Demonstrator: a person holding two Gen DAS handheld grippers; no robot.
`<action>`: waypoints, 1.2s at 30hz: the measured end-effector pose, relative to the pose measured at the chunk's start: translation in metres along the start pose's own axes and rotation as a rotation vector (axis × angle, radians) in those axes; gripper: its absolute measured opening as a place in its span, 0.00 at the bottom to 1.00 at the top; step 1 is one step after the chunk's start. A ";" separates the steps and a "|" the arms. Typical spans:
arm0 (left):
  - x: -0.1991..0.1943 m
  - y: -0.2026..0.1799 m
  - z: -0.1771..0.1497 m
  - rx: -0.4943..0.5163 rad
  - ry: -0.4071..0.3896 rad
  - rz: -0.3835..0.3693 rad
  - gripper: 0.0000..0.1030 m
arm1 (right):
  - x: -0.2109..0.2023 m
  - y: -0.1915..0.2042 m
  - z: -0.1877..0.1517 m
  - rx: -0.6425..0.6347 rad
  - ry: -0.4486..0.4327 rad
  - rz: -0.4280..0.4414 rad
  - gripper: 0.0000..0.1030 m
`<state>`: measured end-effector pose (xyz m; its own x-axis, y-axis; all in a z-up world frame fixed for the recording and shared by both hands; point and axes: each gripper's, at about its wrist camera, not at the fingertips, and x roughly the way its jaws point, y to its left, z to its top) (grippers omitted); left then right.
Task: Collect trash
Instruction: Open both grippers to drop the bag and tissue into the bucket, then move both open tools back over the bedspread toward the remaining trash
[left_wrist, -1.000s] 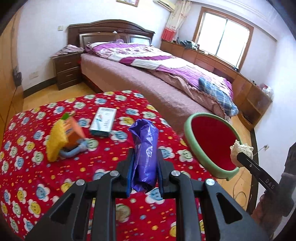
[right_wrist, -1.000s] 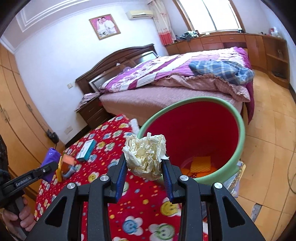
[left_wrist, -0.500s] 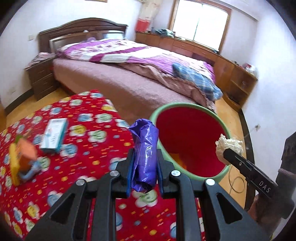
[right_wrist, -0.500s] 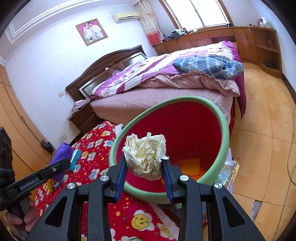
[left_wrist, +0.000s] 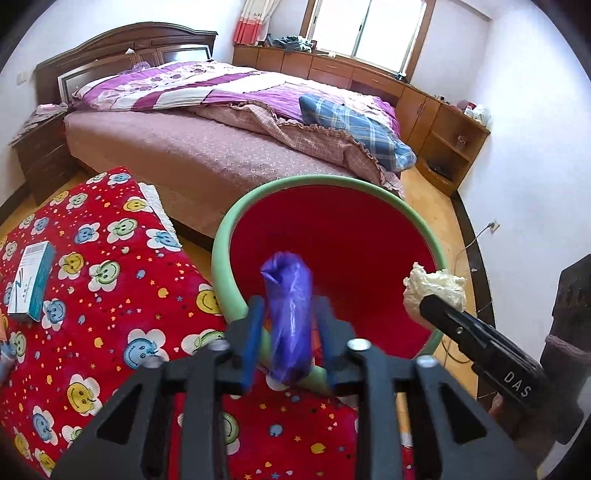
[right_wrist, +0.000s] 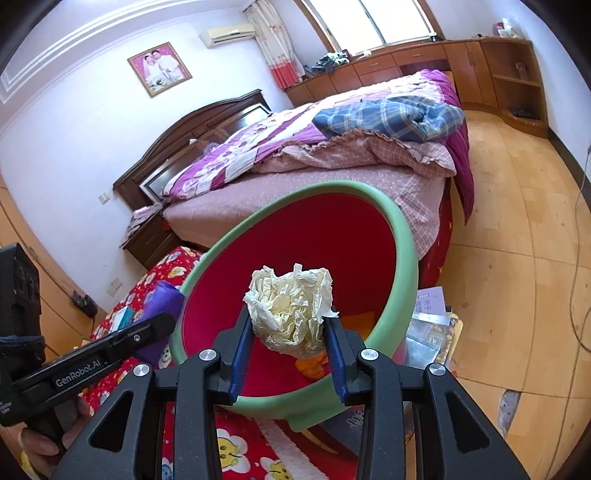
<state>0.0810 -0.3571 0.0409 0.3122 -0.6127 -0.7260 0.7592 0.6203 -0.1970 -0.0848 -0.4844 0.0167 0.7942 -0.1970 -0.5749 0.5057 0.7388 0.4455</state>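
Observation:
A red bin with a green rim (left_wrist: 236, 221) (right_wrist: 402, 236) stands on the floor beside the table. My left gripper (left_wrist: 288, 317) has its jaws spread wider than the purple plastic bag (left_wrist: 290, 295), which hangs blurred between them over the bin's near rim. My right gripper (right_wrist: 290, 328) is shut on a crumpled white paper ball (right_wrist: 291, 306) and holds it over the bin's mouth; it also shows in the left wrist view (left_wrist: 432, 288). Orange scraps (right_wrist: 314, 363) lie at the bin's bottom.
A table with a red smiley-flower cloth (left_wrist: 92, 302) carries a teal and white box (left_wrist: 31, 280). A bed (left_wrist: 221, 122) stands behind the bin. Papers and plastic (right_wrist: 432, 321) lie on the wooden floor by the bin.
Both grippers moved over the bin. My left gripper's jaws have opened and the purple bag is slipping loose. The paper ball stays gripped in the right.

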 end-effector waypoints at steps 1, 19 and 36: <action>0.000 0.000 -0.001 -0.001 -0.002 0.004 0.40 | 0.002 -0.001 -0.001 0.003 0.004 0.003 0.38; -0.024 0.018 -0.018 -0.076 -0.009 0.049 0.41 | 0.017 0.014 -0.003 -0.047 0.075 0.008 0.60; -0.078 0.053 -0.034 -0.183 -0.080 0.114 0.41 | -0.008 0.047 -0.006 -0.100 0.031 0.028 0.74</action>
<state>0.0776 -0.2597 0.0652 0.4399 -0.5658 -0.6974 0.6025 0.7618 -0.2380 -0.0694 -0.4442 0.0386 0.7957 -0.1564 -0.5852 0.4464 0.8044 0.3920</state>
